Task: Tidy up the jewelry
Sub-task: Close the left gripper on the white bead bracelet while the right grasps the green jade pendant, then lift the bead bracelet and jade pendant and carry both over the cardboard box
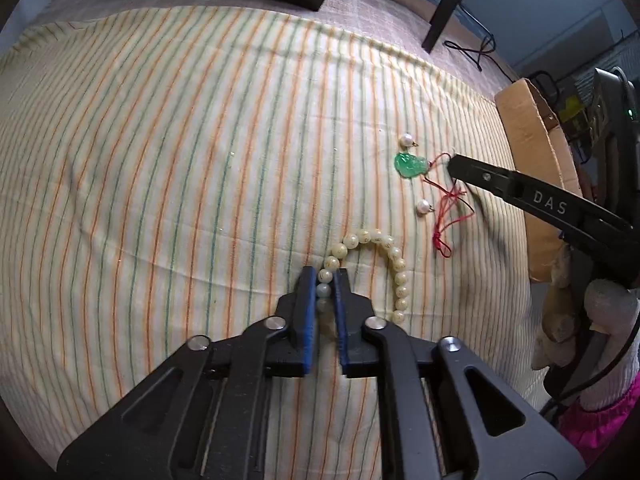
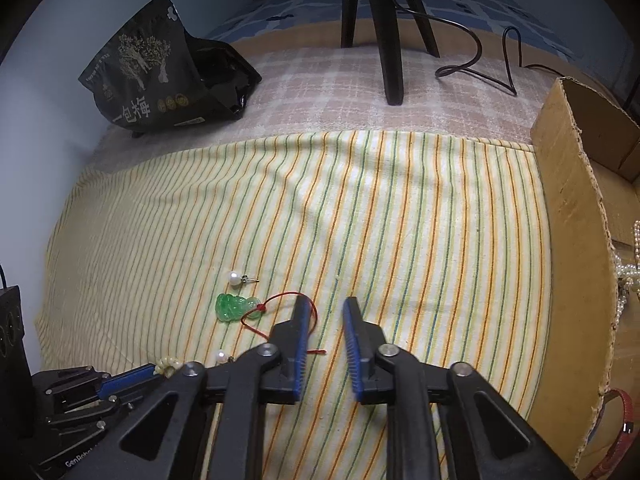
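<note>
Left wrist view: we see a yellow cloth with orange and green stripes [image 1: 200,160] carrying all the jewelry.
Left gripper [image 1: 326,270]: its blue-padded fingers are clamped narrow on a bracelet of cream round beads [image 1: 394,256]. The rest of the loop arcs away on the cloth toward one o'clock.
Green carved pendant [image 1: 408,166]: it lies flat at about two o'clock from the left fingers. Its thin red cord [image 1: 448,208] trails off toward five o'clock.
Pearl stud earrings: one [image 1: 406,140] sits just beside the pendant at twelve o'clock. The other [image 1: 423,206] lies near it at five o'clock.
Right gripper [image 2: 328,302]: in the right wrist view we find its fingers slightly apart, with only bare cloth between the pads. The red cord runs under the finger on the nine o'clock side.
Brown cardboard box [image 2: 568,200]: it stands at the cloth's three o'clock edge, with a white pearl strand [image 2: 628,280] inside.
Black printed pouch [image 2: 148,72]: it stands beyond the cloth at ten o'clock.
</note>
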